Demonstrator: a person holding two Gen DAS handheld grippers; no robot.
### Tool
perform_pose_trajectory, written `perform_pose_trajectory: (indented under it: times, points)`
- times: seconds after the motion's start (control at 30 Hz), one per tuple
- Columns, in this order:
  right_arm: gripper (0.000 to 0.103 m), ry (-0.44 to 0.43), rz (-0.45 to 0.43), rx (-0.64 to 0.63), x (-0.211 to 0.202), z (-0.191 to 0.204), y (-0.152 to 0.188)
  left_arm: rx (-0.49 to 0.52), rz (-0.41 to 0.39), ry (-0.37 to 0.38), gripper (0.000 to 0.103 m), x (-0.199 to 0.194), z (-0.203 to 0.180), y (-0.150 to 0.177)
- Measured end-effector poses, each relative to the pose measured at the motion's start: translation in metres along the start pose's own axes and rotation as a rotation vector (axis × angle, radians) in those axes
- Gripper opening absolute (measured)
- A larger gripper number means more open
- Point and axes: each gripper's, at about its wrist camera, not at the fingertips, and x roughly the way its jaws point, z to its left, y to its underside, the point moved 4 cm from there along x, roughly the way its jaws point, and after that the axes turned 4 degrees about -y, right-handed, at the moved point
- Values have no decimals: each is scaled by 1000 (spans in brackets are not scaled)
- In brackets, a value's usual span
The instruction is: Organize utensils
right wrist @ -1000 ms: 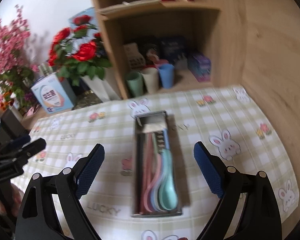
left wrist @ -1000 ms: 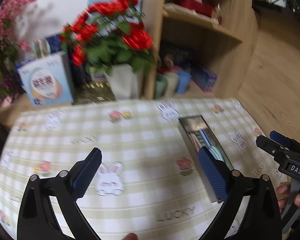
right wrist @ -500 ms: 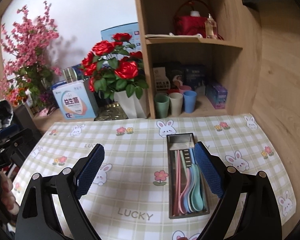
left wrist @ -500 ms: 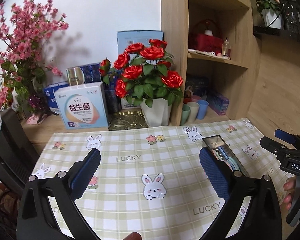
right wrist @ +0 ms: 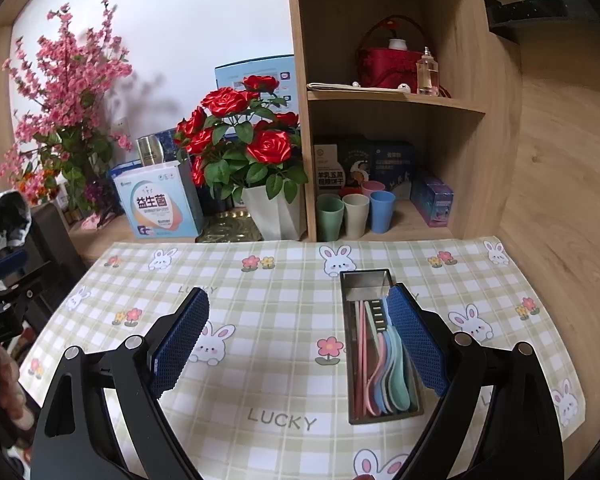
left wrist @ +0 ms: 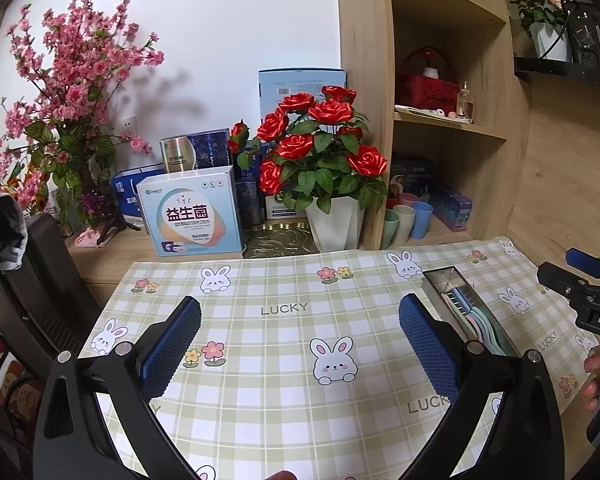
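Observation:
A narrow metal tray (right wrist: 366, 280) lies on the checked tablecloth and holds several pastel spoons (right wrist: 394, 380) and pink chopsticks (right wrist: 359, 344). It also shows in the left wrist view (left wrist: 446, 278) at the right. My right gripper (right wrist: 298, 344) is open and empty above the cloth, its right finger over the tray's right side. My left gripper (left wrist: 300, 344) is open and empty over the cloth, left of the tray. The right gripper's body shows at the right edge of the left wrist view (left wrist: 584, 300).
A white pot of red roses (right wrist: 244, 140) and a blue-white box (right wrist: 158, 204) stand behind the cloth. Green, beige and blue cups (right wrist: 354, 210) sit in the wooden shelf unit (right wrist: 396, 98). Pink blossom branches (left wrist: 68, 92) rise at the back left. A black chair (left wrist: 28, 280) stands left.
Both grippers have pulled back and tilted upward from the tray, so the shelf and flowers come into fuller view. Both stay open and empty.

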Motion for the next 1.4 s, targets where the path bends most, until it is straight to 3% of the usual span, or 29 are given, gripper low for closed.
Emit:
perform_pose_trajectory:
  times: [1.4]
  points:
    - [88,14,-23,20,-8,-4,-3,-20,-7,-31,97,-10,9,-2]
